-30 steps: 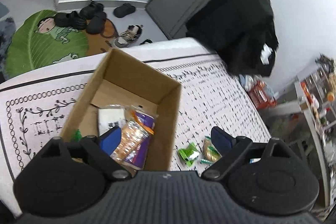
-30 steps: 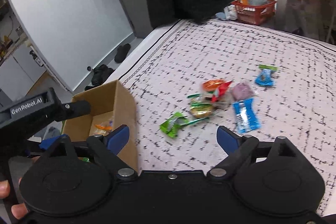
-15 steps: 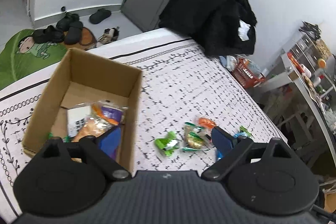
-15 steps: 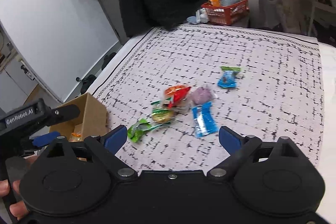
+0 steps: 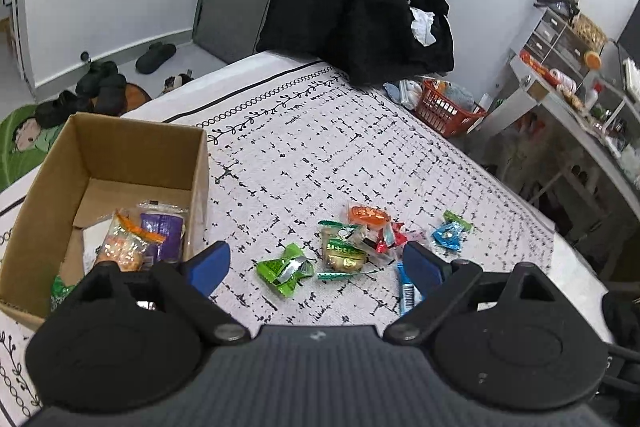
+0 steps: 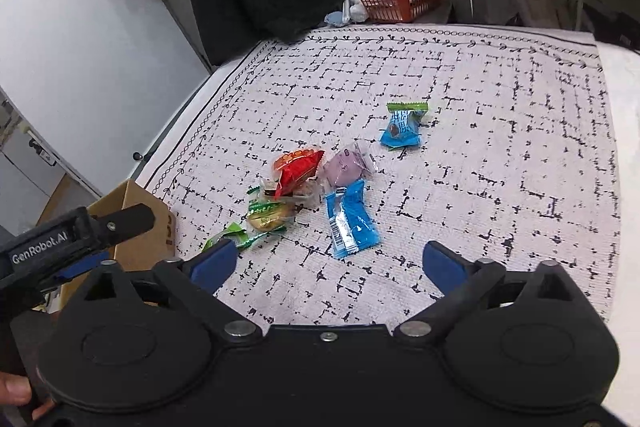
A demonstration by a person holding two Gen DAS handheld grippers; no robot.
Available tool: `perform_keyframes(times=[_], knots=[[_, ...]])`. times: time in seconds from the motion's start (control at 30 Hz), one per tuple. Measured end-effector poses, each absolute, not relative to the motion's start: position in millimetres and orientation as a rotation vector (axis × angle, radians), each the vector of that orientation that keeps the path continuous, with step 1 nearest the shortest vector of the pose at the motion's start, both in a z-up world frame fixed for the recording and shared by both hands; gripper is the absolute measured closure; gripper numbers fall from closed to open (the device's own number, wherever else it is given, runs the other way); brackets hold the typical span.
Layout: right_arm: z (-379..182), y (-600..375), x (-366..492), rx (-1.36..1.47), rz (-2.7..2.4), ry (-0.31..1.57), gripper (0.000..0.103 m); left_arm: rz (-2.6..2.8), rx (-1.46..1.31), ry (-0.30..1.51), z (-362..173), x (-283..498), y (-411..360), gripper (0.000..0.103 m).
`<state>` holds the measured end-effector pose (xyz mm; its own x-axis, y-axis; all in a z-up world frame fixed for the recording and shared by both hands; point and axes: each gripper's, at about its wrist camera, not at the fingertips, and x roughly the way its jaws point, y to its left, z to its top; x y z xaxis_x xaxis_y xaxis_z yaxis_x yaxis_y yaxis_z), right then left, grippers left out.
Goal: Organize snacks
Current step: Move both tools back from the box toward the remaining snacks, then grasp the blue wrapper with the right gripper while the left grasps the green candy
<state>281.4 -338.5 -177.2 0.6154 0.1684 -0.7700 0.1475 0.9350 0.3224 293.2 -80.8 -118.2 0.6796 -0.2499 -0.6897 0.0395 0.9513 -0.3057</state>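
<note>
Right hand-held gripper [image 6: 328, 263] jaws have just been opening, empty, above blue packet [image 6: 351, 219]; left hand-held gripper [image 5: 316, 265] gapes empty.

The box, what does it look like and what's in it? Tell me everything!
The box is plain brown cardboard, open at the top, standing upright on the patterned cloth to the left of the loose snacks. Inside lie an orange packet, a purple packet, something white and a bit of green. No gripper touches it.
</note>
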Motion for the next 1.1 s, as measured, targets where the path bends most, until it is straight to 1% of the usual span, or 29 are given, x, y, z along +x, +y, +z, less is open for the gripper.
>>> perform_keyframes(times=[0.2,0.27,0.3,0.47,0.53,0.6,0.63,0.7,0.73,0.8,0.87,0.9,1.03,1.1], knots=[[-194,-347,296,0.395,0.024,0.948,0.000,-0.175,-0.200,0.811,-128,300,-103,0.010],[-201,-351,301,0.403,0.021,0.960,0.000,-0.182,-0.171,0.818,-132,303,-111,0.006],[-203,-352,303,0.408,0.020,0.964,0.000,-0.185,-0.163,0.822,-134,304,-115,0.006],[-220,-359,313,0.438,0.019,0.989,0.001,-0.173,-0.163,0.887,-154,314,-123,0.005],[-225,-361,316,0.456,0.028,0.986,0.005,-0.165,-0.156,0.898,-160,318,-124,0.005],[-230,-362,320,0.468,0.039,0.987,0.017,-0.147,-0.156,0.909,-166,322,-124,0.006],[-234,-362,322,0.474,0.041,0.990,0.020,-0.138,-0.157,0.911,-169,324,-124,0.006],[-241,-363,326,0.494,0.048,1.005,0.031,-0.125,-0.153,0.915,-174,327,-124,0.007],[-244,-363,328,0.502,0.052,1.012,0.032,-0.119,-0.146,0.920,-177,329,-124,0.008],[-248,-362,331,0.501,0.053,1.016,0.036,-0.106,-0.132,0.927,-183,332,-124,0.011],[-250,-359,334,0.486,0.055,1.010,0.039,-0.084,-0.113,0.922,-186,334,-125,0.018],[-251,-358,335,0.478,0.054,1.008,0.041,-0.079,-0.105,0.920,-187,334,-125,0.019],[-255,-355,340,0.451,0.053,0.996,0.043,-0.079,-0.115,0.936,-193,340,-125,0.035],[-256,-354,342,0.445,0.056,0.992,0.043,-0.071,-0.115,0.935,-198,342,-125,0.038]])
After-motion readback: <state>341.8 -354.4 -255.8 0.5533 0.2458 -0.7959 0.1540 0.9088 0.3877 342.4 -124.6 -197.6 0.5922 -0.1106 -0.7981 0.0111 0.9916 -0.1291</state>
